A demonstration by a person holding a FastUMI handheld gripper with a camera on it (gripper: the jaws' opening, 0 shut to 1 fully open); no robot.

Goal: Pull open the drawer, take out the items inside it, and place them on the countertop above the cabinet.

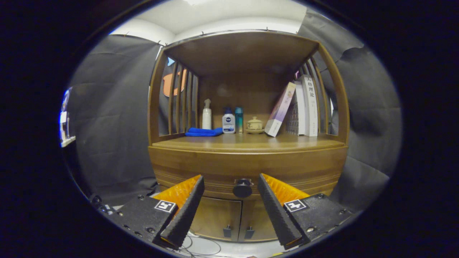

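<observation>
Dead ahead between my tool's (229, 186) spread fingers sits the drawer (247, 171) knob (242, 187), drawer closed under the desk (247, 143); I judge that small hard round knob slippery, so I'd pinch its sides squarely and pull straight.

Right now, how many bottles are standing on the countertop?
3. A white pump bottle stands behind the blue cloth, a white bottle with a dark cap beside the cloth, and a teal bottle next to it. None seems hidden.
</observation>
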